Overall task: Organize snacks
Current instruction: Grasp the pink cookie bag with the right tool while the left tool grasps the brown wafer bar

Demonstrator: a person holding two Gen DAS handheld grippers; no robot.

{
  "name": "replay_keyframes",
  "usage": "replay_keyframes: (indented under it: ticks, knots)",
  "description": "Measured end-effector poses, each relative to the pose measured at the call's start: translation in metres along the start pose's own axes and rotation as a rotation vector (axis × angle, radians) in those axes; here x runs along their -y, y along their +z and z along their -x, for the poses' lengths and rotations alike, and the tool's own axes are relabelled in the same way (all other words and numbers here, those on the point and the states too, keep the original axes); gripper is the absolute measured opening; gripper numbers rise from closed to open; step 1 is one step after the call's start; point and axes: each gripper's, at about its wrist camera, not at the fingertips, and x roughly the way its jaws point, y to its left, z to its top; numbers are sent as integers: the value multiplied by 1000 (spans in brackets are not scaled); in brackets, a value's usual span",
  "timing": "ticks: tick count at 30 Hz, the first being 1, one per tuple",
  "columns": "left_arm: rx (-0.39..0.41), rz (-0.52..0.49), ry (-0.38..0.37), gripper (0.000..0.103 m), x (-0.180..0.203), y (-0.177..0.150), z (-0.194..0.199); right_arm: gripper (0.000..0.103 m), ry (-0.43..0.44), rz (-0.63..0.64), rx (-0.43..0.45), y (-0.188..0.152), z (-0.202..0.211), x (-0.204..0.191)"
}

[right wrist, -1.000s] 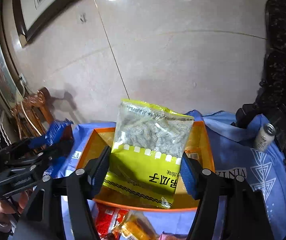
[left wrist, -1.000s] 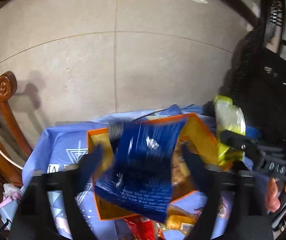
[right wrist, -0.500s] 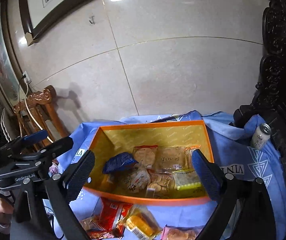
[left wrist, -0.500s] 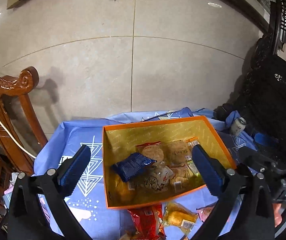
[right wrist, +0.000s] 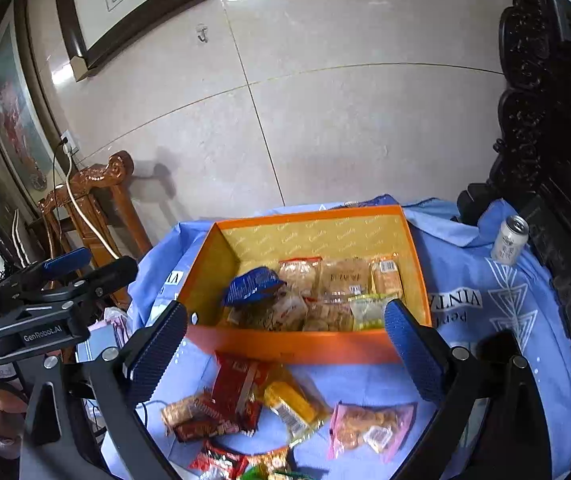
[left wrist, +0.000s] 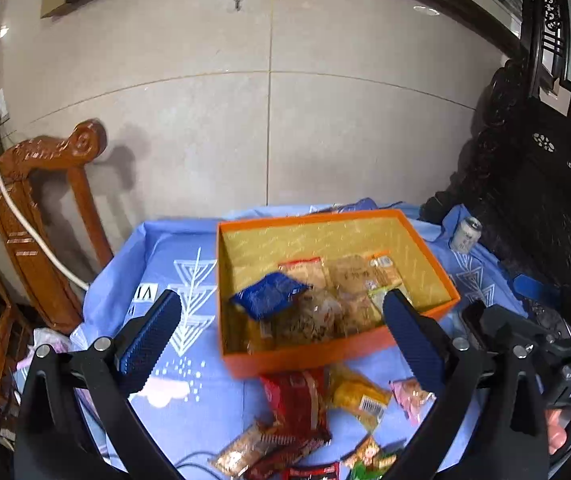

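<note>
**Both grippers spread wide above a box of snacks**

Beige wall tiles back a table under a blue cloth (left wrist: 173, 264). From my left wrist camera, I see the left gripper (left wrist: 281, 340) with its jaws spread wide and nothing between them. An orange box (left wrist: 325, 354) sits in the middle of the cloth. Inside it lie a dark blue packet (left wrist: 267, 294) toward the left and several clear-wrapped pastries (left wrist: 349, 280) to its right. Loose snacks lie on the cloth just near of the box: a red packet (left wrist: 295, 400), a yellow packet (left wrist: 355, 396) and a pink packet (left wrist: 409, 394). A drink can (left wrist: 465, 234) stands far right; a carved wooden chair (left wrist: 41, 216) stands at left.

From my right wrist camera, the right gripper (right wrist: 285, 352) is likewise spread wide and empty, hovering near the box's near wall (right wrist: 301, 346). The pink packet (right wrist: 369, 426) lies well apart from the red one (right wrist: 237, 390). The left gripper's body (right wrist: 49, 304) shows at far left.
</note>
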Motion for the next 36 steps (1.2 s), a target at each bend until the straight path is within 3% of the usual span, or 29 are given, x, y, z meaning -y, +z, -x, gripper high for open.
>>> replay_keyframes:
  ticks: [4,10,16,23,28,33,36]
  knots:
    - [-24,32,-3,99,-9,-29,9,99,-24,5,-31,-24,2,11]
    - [-86,108,-18,99,-27,-77,10,99,-86,6,-164,-79,-23,38]
    - [-125,82,-18,99,-32,-110,8,99,-81,39,-265,-121,-56,52]
    - [-163,95,2,99,-46,-126,4,99,9,319,-338,-129,-91,52]
    - [-186,127,10,99,-53,-132,1,99,61,507,-443,-127,-121,57]
    - [-193,112,34,99,-57,-133,0,99,101,623,-515,-131,-146,58]
    - [-200,92,34,99,-60,-136,0,96,121,630,-548,-134,-154,58]
